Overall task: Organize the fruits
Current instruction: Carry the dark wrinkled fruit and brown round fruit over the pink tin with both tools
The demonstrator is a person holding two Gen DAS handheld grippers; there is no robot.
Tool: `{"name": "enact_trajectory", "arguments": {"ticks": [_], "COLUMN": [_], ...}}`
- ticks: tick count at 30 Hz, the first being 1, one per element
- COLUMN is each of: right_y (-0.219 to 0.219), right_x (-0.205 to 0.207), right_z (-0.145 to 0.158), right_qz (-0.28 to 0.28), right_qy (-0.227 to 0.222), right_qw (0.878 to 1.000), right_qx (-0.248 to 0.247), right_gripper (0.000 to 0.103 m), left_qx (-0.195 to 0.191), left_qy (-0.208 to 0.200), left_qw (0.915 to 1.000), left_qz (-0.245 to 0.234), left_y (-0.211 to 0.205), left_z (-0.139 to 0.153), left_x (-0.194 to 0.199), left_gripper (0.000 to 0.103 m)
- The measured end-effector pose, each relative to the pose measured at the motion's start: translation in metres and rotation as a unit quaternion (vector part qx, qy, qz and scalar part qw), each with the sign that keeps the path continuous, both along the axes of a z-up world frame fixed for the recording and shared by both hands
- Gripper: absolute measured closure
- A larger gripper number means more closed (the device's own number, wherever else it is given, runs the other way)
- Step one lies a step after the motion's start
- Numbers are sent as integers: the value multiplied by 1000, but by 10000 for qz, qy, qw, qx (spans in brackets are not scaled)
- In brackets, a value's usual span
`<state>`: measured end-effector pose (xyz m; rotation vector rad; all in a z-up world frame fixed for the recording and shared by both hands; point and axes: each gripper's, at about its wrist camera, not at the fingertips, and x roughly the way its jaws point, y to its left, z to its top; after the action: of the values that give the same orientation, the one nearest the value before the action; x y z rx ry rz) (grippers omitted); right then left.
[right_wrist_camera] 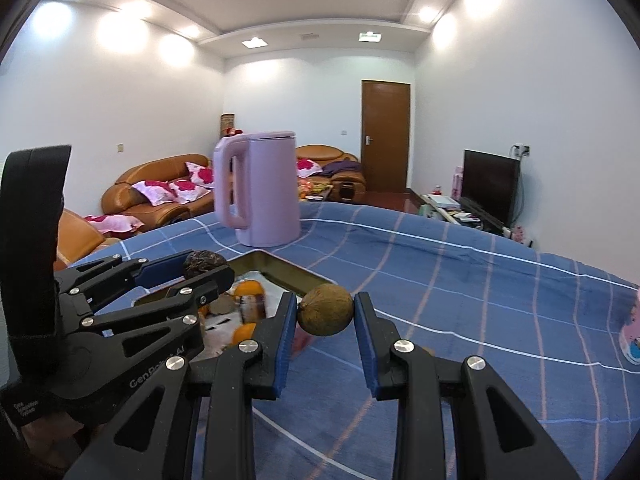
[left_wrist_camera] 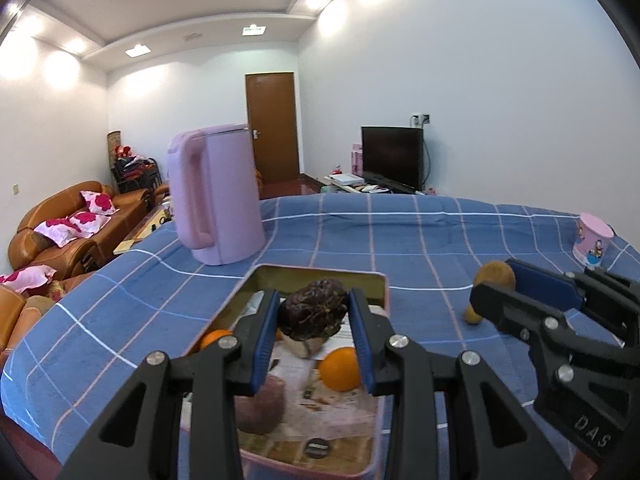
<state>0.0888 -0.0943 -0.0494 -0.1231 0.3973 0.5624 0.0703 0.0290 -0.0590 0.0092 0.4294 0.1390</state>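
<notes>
My left gripper [left_wrist_camera: 314, 316] clamps a dark wrinkled fruit [left_wrist_camera: 314, 312] above the open tin [left_wrist_camera: 382, 280]; my right gripper [right_wrist_camera: 325, 312] clamps a brown-green fruit [right_wrist_camera: 326, 309] just beside it. I should lower each well inside the rim, clear of the oranges [left_wrist_camera: 340, 368], before letting go.

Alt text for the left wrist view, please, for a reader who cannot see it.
The left gripper holds a dark wrinkled fruit above an open rectangular metal tin containing oranges, on a blue checked tablecloth. A lilac plastic kettle stands behind; the right gripper grips a brown round fruit.
</notes>
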Motion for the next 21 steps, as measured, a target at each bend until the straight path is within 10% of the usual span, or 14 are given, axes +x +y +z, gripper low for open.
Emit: {"name": "enact_trajectory", "arguments": {"ticks": [21], "right_y": [68], "right_x": [1], "right_z": [-22], "right_qz": [570], "right_qy": [323], "right_qw": [9976], "right_qx": [-209], "right_gripper": [72], "left_qx": [-491], "left_qy": [425], "left_qw": [9970], "left_qz": [430], "left_y": [68], "left_z": [-13], "left_x": [18], "left_gripper": [66]}}
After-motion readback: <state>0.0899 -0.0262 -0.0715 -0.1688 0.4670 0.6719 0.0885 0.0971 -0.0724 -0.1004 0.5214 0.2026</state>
